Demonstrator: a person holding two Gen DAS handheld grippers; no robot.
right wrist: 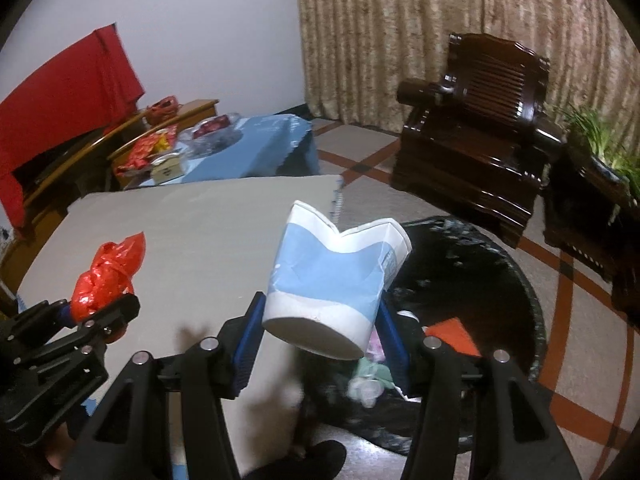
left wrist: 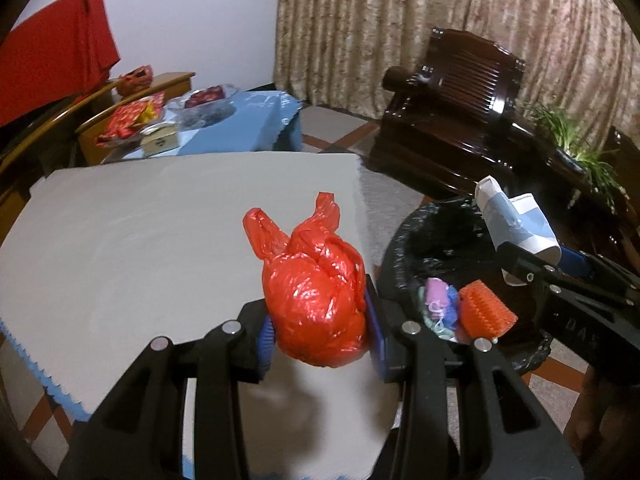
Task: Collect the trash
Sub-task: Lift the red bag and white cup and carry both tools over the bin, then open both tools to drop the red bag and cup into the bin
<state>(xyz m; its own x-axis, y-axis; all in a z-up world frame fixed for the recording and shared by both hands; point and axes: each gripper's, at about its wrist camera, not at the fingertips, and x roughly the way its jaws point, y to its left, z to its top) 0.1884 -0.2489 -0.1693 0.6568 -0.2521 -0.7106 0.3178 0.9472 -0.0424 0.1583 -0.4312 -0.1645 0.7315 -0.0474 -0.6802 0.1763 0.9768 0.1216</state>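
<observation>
My left gripper (left wrist: 320,336) is shut on a crumpled red plastic bag (left wrist: 316,292), held above the right end of the grey table (left wrist: 140,240). In the right wrist view that bag (right wrist: 104,276) and the left gripper (right wrist: 92,316) show at the left. A crushed blue-and-white paper cup (right wrist: 336,280) sits squeezed between the pads of my right gripper (right wrist: 320,332), over the near rim of the black-lined trash bin (right wrist: 520,280). The left wrist view shows the cup (left wrist: 516,228) over the bin (left wrist: 400,256), which holds several scraps, among them an orange piece (left wrist: 486,314).
A dark wooden armchair (right wrist: 476,120) stands behind the bin, with a potted plant (right wrist: 612,152) to its right. A blue-covered table (right wrist: 240,148) with packets lies beyond the grey table. Tiled floor (right wrist: 580,360) surrounds the bin. A curtain covers the back wall.
</observation>
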